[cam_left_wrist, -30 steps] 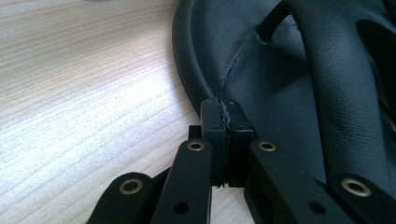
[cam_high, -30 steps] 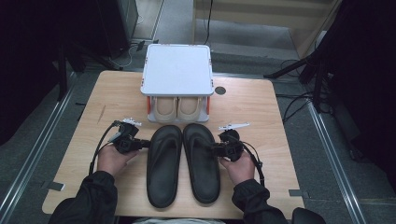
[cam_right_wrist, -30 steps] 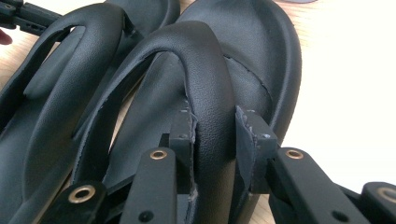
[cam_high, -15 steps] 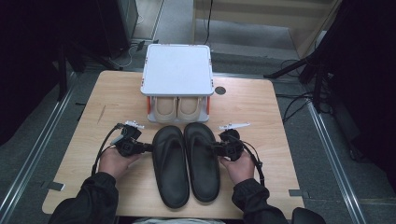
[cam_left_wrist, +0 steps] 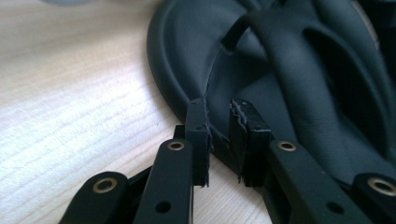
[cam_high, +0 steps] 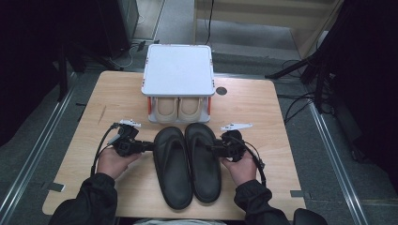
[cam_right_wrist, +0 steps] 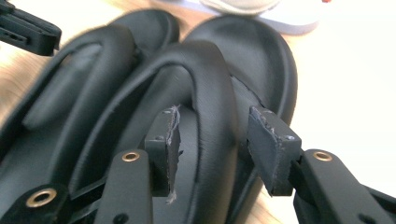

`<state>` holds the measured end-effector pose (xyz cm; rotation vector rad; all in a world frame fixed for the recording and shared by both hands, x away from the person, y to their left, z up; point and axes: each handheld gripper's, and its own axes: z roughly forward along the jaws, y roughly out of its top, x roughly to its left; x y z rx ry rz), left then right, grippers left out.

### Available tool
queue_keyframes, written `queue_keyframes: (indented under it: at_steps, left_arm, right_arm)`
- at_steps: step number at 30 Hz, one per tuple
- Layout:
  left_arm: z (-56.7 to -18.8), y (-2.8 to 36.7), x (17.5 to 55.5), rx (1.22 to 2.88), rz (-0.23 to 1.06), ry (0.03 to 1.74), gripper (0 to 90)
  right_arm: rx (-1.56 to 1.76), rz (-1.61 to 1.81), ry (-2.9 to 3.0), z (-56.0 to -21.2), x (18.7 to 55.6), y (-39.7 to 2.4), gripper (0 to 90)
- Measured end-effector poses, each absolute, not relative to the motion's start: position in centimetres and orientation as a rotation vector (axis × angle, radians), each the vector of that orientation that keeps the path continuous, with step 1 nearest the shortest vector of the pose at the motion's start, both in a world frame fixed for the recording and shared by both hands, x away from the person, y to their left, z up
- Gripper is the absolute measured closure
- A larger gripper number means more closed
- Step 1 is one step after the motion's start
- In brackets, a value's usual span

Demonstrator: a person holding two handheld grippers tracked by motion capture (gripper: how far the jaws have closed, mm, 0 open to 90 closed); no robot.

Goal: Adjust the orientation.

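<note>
beige shoes (cam_high: 179, 108) sit inside white rack (cam_high: 178, 70) behind black sandals (cam_high: 187, 161)

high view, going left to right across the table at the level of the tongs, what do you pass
left tongs → left black sandal → right black sandal → right tongs, all on the wooden table

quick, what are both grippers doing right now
left gripper: jaws just been opening, small gap, left sandal edge between them, not pinched.
right gripper: jaws just been opening, wide, astride right sandal strap, not pressing.
</note>
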<state>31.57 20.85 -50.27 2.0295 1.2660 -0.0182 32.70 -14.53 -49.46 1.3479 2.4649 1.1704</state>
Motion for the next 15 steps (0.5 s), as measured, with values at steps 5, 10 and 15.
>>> queue_keyframes:
  at_steps: [5, 10, 15]
  left_arm:
    - [-49.7, 20.9, 31.4, 2.025, -0.007, 1.241, 75.5]
    - [-48.7, 21.0, 31.0, 2.025, 0.022, 1.191, 67.6]
    - [-48.2, 21.3, 30.9, 2.010, 0.034, 1.177, 59.7]
  right_arm:
    - [1.324, 1.227, 2.430, -48.7, 32.2, -14.5, 53.6]
    - [1.283, 1.306, 2.402, -47.3, 30.8, -14.1, 53.6]
    - [1.252, 1.317, 2.404, -46.9, 29.7, -13.4, 53.6]
